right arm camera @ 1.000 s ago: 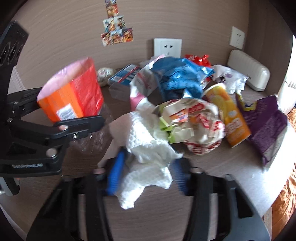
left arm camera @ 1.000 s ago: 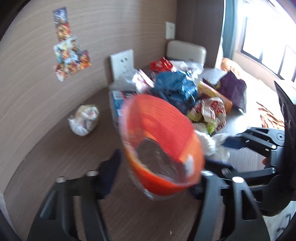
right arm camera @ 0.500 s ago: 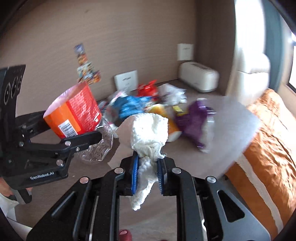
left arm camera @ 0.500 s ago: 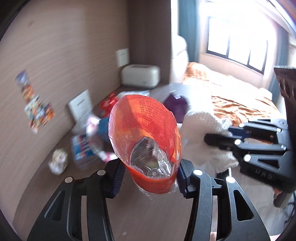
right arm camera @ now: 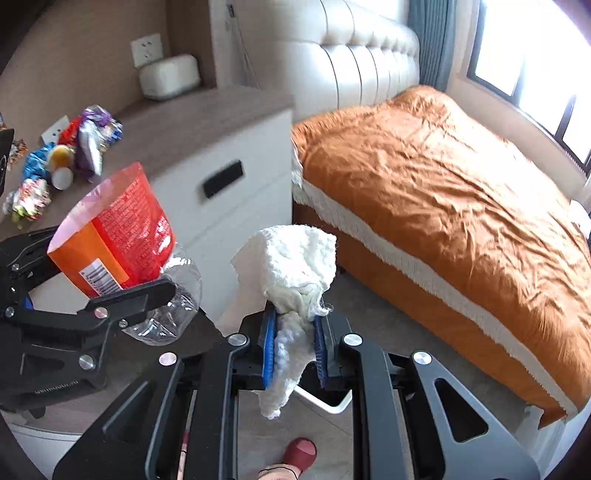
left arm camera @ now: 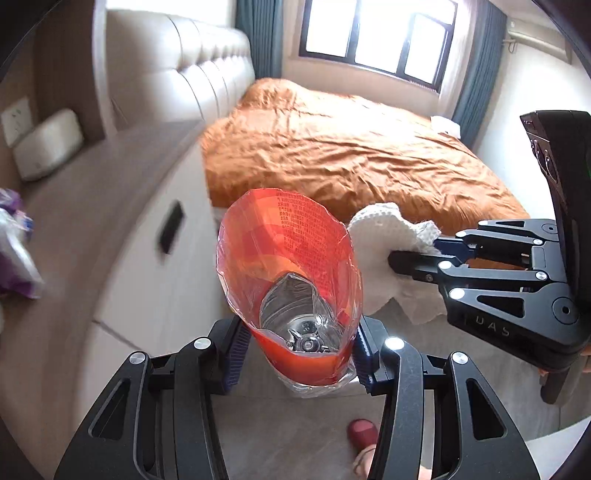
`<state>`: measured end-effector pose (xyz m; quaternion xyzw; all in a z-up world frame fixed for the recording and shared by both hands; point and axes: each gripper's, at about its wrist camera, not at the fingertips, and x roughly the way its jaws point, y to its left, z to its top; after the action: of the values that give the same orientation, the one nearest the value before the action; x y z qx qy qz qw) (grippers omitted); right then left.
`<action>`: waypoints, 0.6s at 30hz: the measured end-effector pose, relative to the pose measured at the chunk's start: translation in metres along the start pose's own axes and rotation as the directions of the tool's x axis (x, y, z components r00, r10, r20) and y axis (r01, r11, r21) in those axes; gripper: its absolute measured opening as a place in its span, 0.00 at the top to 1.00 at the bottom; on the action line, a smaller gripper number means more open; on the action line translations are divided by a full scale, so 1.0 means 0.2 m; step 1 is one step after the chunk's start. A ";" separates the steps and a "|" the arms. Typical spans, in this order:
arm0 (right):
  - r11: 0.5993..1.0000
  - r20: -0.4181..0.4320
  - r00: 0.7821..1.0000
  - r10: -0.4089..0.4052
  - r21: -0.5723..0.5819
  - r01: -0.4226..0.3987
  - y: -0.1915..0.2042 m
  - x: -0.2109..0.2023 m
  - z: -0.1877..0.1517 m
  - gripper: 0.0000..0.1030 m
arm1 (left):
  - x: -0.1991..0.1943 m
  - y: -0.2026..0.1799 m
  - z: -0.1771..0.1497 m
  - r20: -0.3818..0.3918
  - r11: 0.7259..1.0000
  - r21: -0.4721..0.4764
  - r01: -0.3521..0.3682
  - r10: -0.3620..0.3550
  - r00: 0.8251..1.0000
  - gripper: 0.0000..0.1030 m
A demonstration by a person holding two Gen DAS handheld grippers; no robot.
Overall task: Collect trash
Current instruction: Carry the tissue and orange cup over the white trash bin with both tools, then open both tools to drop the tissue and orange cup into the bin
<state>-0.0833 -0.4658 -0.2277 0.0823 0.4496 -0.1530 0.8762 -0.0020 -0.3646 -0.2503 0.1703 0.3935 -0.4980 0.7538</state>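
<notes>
The bed (right arm camera: 443, 192), covered in a rumpled orange spread, fills the space ahead of both tools and to the right of the right tool. Its padded cream headboard (right arm camera: 354, 55) stands at the far end, and a window (left arm camera: 373, 35) lies beyond the bed in the left wrist view. The desk (right arm camera: 207, 114), a pale cabinet with a dark handle slot in its front, lies ahead and to the left of the right tool. At its far left sits a pile of wrappers (right arm camera: 62, 155), well apart from both tools, and a white box (right arm camera: 170, 75) stands near the wall sockets at the back. Grey floor shows under both tools, with a red slipper (right arm camera: 301, 452) just below the right one.

The left tool (left arm camera: 299, 354) is clenched on a crushed clear plastic bottle (right arm camera: 170, 306) with an open orange snack bag (left arm camera: 288, 269) wrapped around it, mouth up, held off the desk above the floor. The right tool (right arm camera: 293, 350) is clenched on a wad of white paper towel (right arm camera: 291, 266), which bunches above the blue pads and hangs below them. The towel is just to the right of the bag's rim; whether they touch cannot be told.
</notes>
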 end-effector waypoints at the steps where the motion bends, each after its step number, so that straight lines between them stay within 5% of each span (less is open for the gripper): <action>1: 1.000 -0.033 0.999 0.011 0.015 -0.011 -0.11 0.12 -0.06 0.82 | 0.14 -0.03 -0.03 -0.025 1.000 -0.016 0.022 -0.023 0.999 0.54; 7: 0.998 -0.175 0.983 0.052 0.031 -0.047 -0.47 0.87 -0.43 0.82 | 1.05 -0.20 -0.39 -0.164 0.997 -0.027 0.075 -0.078 0.983 0.54; 12: 0.995 -0.235 0.967 0.096 -0.004 -0.100 -0.56 1.33 -0.76 0.79 | 1.55 -0.24 -0.71 -0.244 0.996 -0.016 0.082 -0.084 0.966 0.52; 13: 0.992 -0.249 0.961 0.117 -0.009 -0.123 -0.56 1.41 -0.82 0.75 | 1.62 -0.24 -0.75 -0.254 0.995 -0.024 0.093 -0.096 0.963 0.35; 14: 0.990 -0.266 0.954 0.134 -0.013 -0.143 -0.57 1.47 -0.86 0.39 | 1.67 -0.24 -0.78 -0.267 0.993 -0.034 0.109 -0.114 0.957 0.16; 15: 0.989 -0.276 0.951 0.139 -0.008 -0.147 -0.57 1.51 -0.90 0.23 | 1.74 -0.24 -0.83 -0.279 0.996 -0.017 0.092 -0.093 0.956 0.04; 16: 0.987 -0.263 0.951 0.161 0.032 -0.158 -0.60 1.56 -0.95 0.06 | 1.78 -0.26 -0.88 -0.289 0.997 0.013 0.082 -0.075 0.954 0.05; 18: 0.983 -0.273 0.944 0.183 0.041 -0.179 -0.62 1.62 -1.00 0.04 | 1.81 -0.26 -0.90 -0.293 0.998 0.017 0.064 -0.056 0.955 0.05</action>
<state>-0.1000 -0.5893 -0.6075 0.1507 0.5565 -0.0625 0.8147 -0.0535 -0.4937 -0.6336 0.2398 0.4988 -0.4952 0.6697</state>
